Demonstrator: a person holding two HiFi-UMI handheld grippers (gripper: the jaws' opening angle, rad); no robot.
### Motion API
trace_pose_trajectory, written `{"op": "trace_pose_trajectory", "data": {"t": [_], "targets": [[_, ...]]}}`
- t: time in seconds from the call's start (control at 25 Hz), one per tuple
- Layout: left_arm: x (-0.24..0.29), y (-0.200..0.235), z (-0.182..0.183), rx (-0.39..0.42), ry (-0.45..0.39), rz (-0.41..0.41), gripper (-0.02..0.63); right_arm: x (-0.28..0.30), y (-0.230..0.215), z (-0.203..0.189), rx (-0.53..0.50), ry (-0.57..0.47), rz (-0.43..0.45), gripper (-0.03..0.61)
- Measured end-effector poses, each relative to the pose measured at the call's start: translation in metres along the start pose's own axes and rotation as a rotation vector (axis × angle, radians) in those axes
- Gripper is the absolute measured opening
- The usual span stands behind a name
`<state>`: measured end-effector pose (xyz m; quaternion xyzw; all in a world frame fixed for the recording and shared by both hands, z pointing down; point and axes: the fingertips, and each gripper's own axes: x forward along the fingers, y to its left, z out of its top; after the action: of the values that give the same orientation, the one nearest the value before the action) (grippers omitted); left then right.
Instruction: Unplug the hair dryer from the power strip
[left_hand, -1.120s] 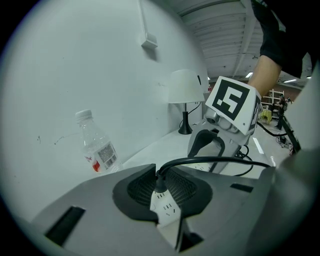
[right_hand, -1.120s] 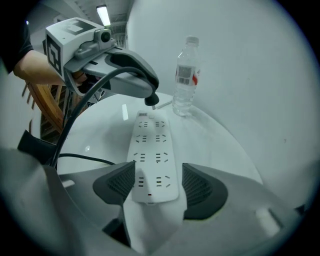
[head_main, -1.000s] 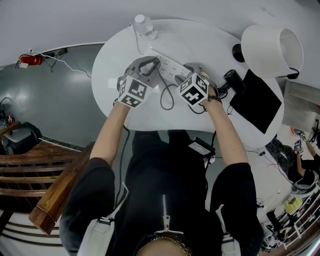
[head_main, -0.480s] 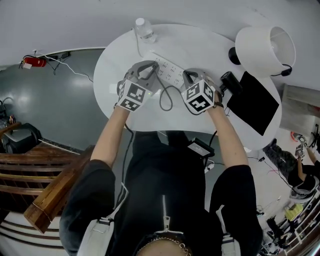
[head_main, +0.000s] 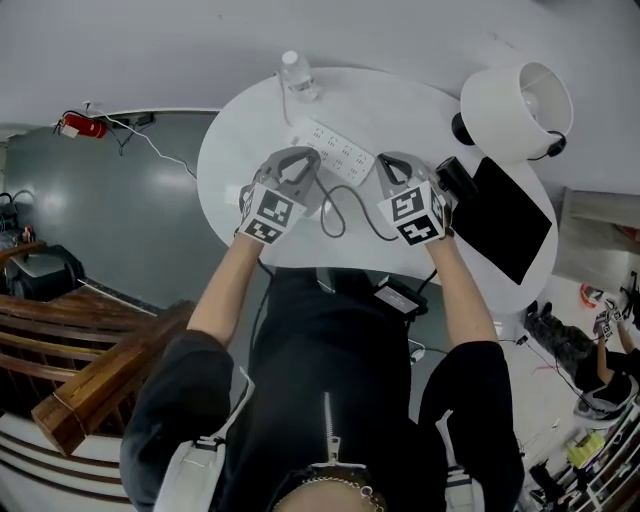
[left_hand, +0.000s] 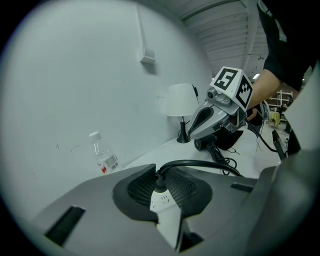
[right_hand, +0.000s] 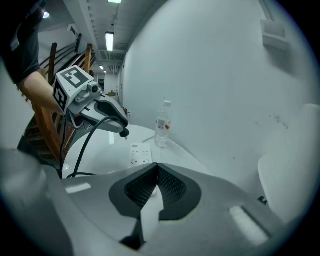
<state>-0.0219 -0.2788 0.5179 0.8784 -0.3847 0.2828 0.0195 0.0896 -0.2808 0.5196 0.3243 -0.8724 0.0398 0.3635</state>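
My left gripper (head_main: 302, 160) (left_hand: 161, 183) is shut on the hair dryer's black plug (left_hand: 160, 184) (right_hand: 124, 133), which hangs in the air clear of the white power strip (head_main: 335, 146) (right_hand: 140, 153). The black cable (head_main: 340, 214) (left_hand: 200, 164) loops from the plug across the table toward the black hair dryer (head_main: 456, 178) (left_hand: 206, 145). My right gripper (head_main: 388, 164) (right_hand: 156, 171) is shut with nothing between its pads and hovers above the table just right of the strip. The strip lies flat on the round white table (head_main: 235, 130).
A water bottle (head_main: 297, 70) (right_hand: 162, 130) stands at the table's far edge behind the strip. A white lamp (head_main: 515, 100) (left_hand: 180, 102) and a flat black pad (head_main: 510, 215) occupy the right side. A small black box (head_main: 398, 297) sits below the table's near edge.
Both grippers have drawn back from the power strip and risen. The left one brought the plug and cable with it. The right one has left the strip.
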Motion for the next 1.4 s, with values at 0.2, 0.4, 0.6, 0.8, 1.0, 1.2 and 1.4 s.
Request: {"op": "trace_pose_trajectory", "data": {"t": [0.2, 0.4, 0.6, 0.8, 1.0, 1.2, 1.4], "targets": [[-0.02, -0.008, 0.01, -0.007, -0.011, 0.037, 0.055, -0.032, 0.001, 0.01, -0.02, -0.054, -0.008, 0.004], [-0.038, -0.015, 0.017, -0.012, -0.022, 0.063, 0.055, -0.054, 0.0, 0.013, -0.023, -0.086, -0.01, 0.003], [-0.054, -0.018, 0.02, -0.01, -0.028, 0.082, 0.055, -0.062, 0.001, 0.016, -0.039, -0.099, -0.007, 0.005], [-0.064, -0.017, 0.016, -0.009, -0.025, 0.089, 0.055, -0.059, 0.007, 0.019, -0.041, -0.105, 0.002, 0.004], [-0.069, -0.015, 0.01, -0.007, -0.024, 0.089, 0.055, -0.055, 0.012, 0.023, -0.06, -0.103, 0.012, 0.003], [-0.071, -0.009, 0.006, -0.008, -0.019, 0.095, 0.055, -0.05, 0.012, 0.027, -0.077, -0.099, 0.019, 0.004], [-0.074, -0.006, 0.003, -0.011, -0.018, 0.093, 0.055, -0.047, 0.014, 0.032, -0.082, -0.098, 0.019, 0.005]]}}
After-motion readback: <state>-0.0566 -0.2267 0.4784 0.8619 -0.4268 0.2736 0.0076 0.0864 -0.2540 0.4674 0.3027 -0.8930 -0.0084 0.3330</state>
